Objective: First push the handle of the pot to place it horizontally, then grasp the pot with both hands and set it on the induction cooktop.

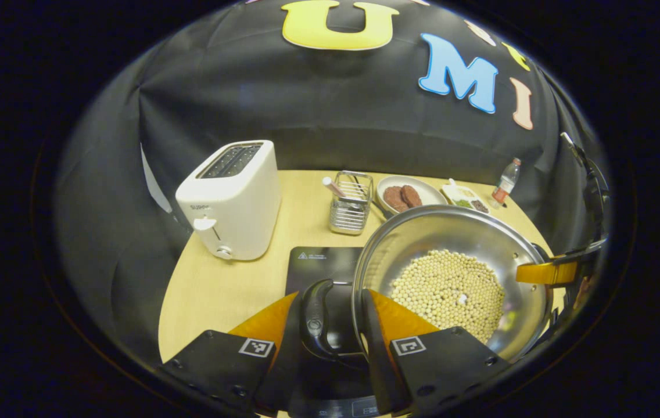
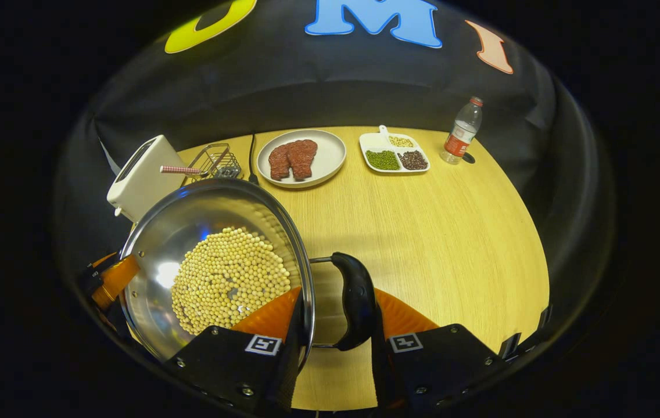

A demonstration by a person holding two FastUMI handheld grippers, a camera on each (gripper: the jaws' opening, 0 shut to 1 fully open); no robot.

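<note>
— Two tools on the pot?
— Yes. Left tool straddles one black handle at bottom centre; right tool straddles the other handle, fingers narrow.
— Pot's place?
— Lower right, partly over the cooktop; handle-to-handle axis runs across the frame.

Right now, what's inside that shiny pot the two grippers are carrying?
The pot holds a round heap of small pale yellow beans across its bottom. The steel wall above them is bare. In the right gripper view a finger covers the heap's near edge.
</note>
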